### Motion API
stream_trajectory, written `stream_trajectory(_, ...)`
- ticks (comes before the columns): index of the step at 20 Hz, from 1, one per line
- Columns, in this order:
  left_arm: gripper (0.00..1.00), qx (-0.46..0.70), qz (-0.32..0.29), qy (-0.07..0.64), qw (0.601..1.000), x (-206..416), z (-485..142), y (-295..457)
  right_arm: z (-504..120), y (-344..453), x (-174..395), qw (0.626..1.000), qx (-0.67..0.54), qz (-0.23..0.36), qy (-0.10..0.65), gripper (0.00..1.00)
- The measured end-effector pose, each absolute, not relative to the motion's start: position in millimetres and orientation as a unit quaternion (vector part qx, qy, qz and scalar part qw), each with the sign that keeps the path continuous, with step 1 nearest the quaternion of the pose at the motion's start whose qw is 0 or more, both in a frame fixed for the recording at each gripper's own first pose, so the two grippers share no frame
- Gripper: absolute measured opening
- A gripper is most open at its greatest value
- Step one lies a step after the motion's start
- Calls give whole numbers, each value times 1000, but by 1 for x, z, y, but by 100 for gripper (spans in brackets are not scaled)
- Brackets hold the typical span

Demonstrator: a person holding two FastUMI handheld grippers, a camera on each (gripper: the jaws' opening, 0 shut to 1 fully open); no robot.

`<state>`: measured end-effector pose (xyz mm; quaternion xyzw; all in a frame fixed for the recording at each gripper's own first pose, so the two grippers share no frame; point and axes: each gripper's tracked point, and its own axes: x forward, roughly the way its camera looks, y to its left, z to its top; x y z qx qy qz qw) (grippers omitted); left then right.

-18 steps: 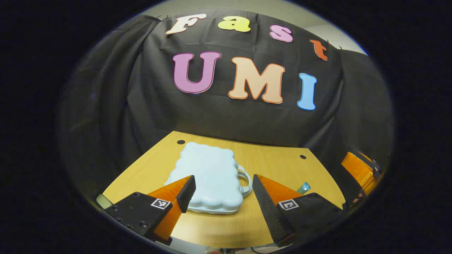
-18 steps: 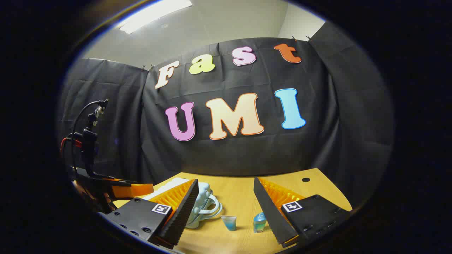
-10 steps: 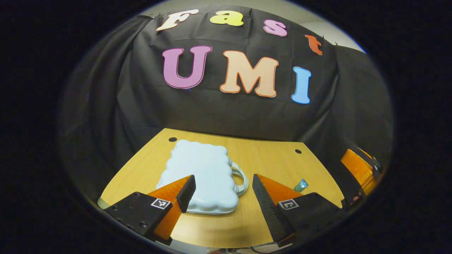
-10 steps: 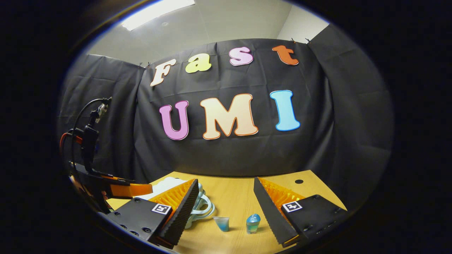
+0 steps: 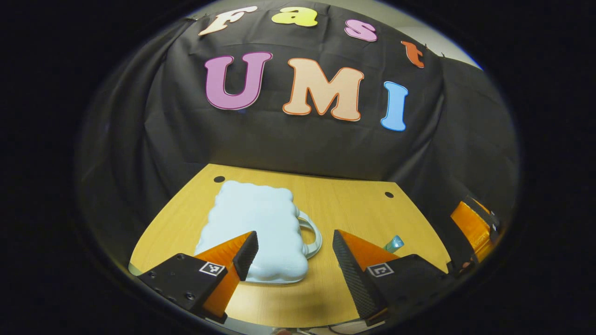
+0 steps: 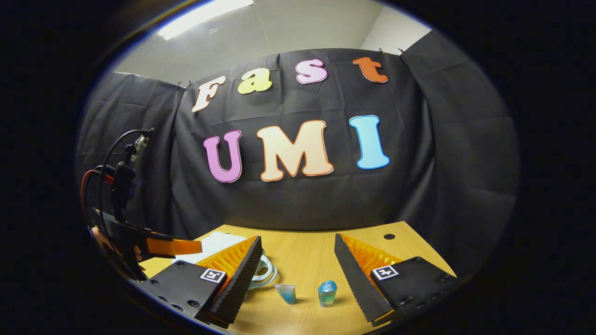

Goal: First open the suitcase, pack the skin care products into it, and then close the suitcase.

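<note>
Wooden table (image 5: 354, 204) with two dark round holes near its far edge, set against the black cloth wall (image 5: 288, 144). Pale blue suitcase (image 5: 253, 232) with scalloped outline, lying flat and closed on the left half of the table, looped handle (image 5: 311, 235) facing right toward the table's middle; seen in the right gripper view as a pale edge (image 6: 216, 242) partly hidden behind that gripper's own left finger. Left gripper (image 5: 293, 253) held above the near edge of the table, jaws spread wide and empty, left fingertip (image 5: 247, 253) overlapping the suitcase's near corner in the picture, contact not determinable; right finger over bare wood just right of the handle. Right gripper (image 6: 298, 263) likewise parted wide with nothing between the fingers, raised near the front of the table, right of the suitcase. Left gripper also visible in the right gripper view at far left (image 6: 163, 246), with black and red cables rising from it, and part of a hand behind. Right gripper's body visible in the left gripper view at the table's right edge (image 5: 472, 228). Two small skin care items standing on the table right of the suitcase handle: translucent blue-tinted cup (image 6: 285, 293), and beside it, slightly farther from the suitcase, small bottle (image 6: 327, 293) with domed blue cap; one teal item (image 5: 394, 243) visible past the left gripper's right finger.
</note>
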<state>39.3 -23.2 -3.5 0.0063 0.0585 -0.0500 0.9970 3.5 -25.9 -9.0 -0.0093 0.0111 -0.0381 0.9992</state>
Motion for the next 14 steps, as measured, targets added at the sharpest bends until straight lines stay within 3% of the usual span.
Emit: stream_trajectory(14,82,-24,-106,268,957,145,-36,-69,-39,-60,-9,997,-5,-52,50,98)
